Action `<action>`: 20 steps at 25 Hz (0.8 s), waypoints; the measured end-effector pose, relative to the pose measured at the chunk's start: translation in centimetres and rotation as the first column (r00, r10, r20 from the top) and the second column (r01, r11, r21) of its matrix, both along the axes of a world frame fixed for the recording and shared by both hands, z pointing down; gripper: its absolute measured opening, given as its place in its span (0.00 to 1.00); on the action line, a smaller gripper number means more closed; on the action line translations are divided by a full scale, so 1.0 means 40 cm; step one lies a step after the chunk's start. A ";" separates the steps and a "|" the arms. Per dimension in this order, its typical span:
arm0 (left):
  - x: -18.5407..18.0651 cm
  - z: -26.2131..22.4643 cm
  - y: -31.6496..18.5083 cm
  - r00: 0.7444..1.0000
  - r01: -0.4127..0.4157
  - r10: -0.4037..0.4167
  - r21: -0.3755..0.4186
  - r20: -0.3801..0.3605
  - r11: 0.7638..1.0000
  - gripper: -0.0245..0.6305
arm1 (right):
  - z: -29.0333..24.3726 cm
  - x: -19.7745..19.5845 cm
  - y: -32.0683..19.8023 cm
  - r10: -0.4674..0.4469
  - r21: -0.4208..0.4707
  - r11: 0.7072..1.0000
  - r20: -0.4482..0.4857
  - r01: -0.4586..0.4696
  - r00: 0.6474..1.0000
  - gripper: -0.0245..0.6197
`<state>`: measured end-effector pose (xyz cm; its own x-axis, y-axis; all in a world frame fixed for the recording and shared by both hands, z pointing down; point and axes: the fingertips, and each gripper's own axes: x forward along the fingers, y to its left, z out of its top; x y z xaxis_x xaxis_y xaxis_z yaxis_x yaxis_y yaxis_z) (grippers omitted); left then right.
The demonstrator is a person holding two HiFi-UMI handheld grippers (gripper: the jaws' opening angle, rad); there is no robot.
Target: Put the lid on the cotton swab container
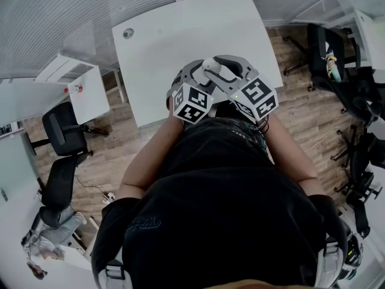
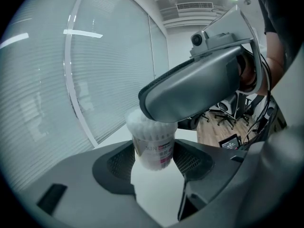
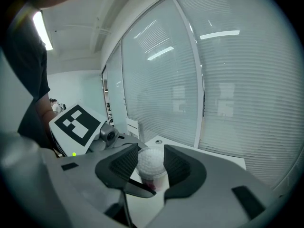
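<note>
The person stands at the near edge of a plain white table [image 1: 180,41], both tools raised together above that edge, a little toward its right corner. The left gripper [image 2: 153,161] is pinching a clear plastic cotton swab container [image 2: 153,146] with a pink label, one mesh pad on each side of its lower body, so the container hangs upright in the air above the tabletop. The right gripper [image 3: 151,167] crosses over it from the other side, and its jaws are closed on the container's top end, where the packed swab heads show as a white dimpled dome. Whether a clear lid sits over those heads, I cannot tell.

From the head view the container itself is hidden: the two grey gripper bodies and their black-and-white marker cubes cover it, and the person's black shirt [image 1: 222,209] fills the frame below. In the left gripper view the right gripper's broad grey jaw also hides the container's top.

The tabletop carries only a small round grey cap [image 1: 128,33] near its far left corner. Off the table's left side stand a low white cabinet [image 1: 84,95] and two black office chairs [image 1: 63,131] on a wood-plank floor [image 1: 307,113]. More black chairs [image 1: 337,65] crowd the right side. Glass walls with closed slatted blinds [image 3: 228,89] run behind the table.
</note>
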<state>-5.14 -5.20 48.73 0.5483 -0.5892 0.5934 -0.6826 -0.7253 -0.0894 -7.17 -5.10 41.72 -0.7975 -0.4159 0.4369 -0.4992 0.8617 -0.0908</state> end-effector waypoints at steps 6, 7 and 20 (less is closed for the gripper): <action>0.001 0.007 0.000 1.000 0.005 -0.005 0.001 0.007 1.000 0.44 | 0.006 -0.001 0.004 -0.004 0.026 1.000 -0.015 0.005 1.000 0.32; 0.002 0.009 0.002 1.000 0.004 -0.004 -0.002 0.007 1.000 0.44 | 0.008 -0.002 0.006 -0.005 0.033 0.999 -0.022 0.006 1.000 0.32; -0.002 0.009 -0.005 1.000 0.017 -0.017 0.022 -0.013 1.000 0.44 | 0.001 0.010 0.000 0.023 0.011 1.000 0.015 -0.024 1.000 0.32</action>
<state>-5.20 -5.38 49.10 0.5458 -0.6113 0.5731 -0.6960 -0.7116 -0.0963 -6.77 -5.08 41.77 -0.7940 -0.4392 0.4204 -0.5179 0.8508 -0.0892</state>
